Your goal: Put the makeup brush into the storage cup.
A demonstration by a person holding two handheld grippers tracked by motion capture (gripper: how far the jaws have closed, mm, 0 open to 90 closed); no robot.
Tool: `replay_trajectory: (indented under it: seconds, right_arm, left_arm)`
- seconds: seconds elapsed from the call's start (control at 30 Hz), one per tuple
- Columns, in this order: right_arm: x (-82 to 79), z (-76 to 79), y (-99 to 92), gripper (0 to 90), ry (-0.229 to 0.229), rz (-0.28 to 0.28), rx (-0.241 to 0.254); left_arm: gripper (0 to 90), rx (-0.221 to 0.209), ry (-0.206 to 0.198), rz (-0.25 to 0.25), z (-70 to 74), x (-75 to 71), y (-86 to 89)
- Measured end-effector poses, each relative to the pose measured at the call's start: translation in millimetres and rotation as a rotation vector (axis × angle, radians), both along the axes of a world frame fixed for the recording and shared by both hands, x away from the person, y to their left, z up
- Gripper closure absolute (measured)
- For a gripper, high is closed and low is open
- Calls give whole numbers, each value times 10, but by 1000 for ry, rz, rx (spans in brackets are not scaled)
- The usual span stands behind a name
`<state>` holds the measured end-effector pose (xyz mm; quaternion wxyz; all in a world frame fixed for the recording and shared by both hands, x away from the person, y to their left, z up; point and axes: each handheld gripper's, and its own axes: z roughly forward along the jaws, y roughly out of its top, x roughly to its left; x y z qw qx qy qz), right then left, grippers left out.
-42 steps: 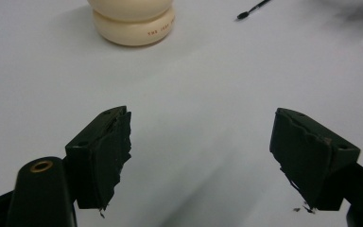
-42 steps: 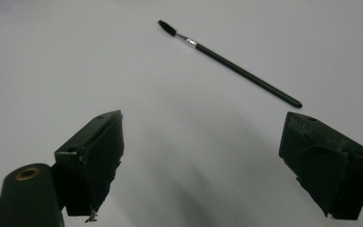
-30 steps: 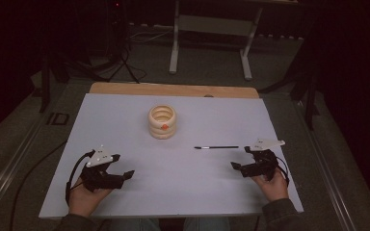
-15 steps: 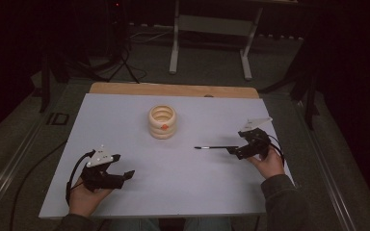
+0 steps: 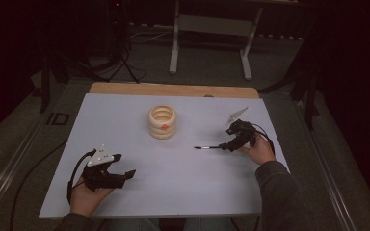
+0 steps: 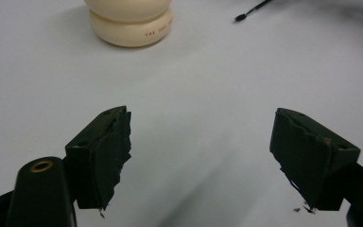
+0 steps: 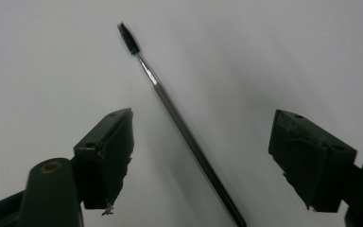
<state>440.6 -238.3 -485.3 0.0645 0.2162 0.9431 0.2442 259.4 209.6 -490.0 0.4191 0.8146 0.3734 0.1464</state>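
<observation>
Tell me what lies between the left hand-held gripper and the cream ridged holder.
Only bare white table, as the left gripper view shows, between left hand-held gripper and holder.

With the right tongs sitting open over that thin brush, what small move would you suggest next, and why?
Probably lower the right tongs a little and close them on the thin black brush with the bristled tip. In the right gripper view its handle runs between the open jaws, touched by neither, lying flat on the white table. The left tongs rest open, away from the ribbed cream holder.
</observation>
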Motion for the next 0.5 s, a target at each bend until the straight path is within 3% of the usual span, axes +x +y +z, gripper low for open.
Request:
replay_trajectory:
  seconds: [0.27, 0.5]
  right_arm:
    - [73, -189, 149, 458, 36, 128, -73]
    - [116, -260, 167, 645, 70, 186, -116]
  left_arm:
    - [214, -3, 1, 0, -4, 9, -11]
    - [215, -5, 7, -6, -17, 21, -27]
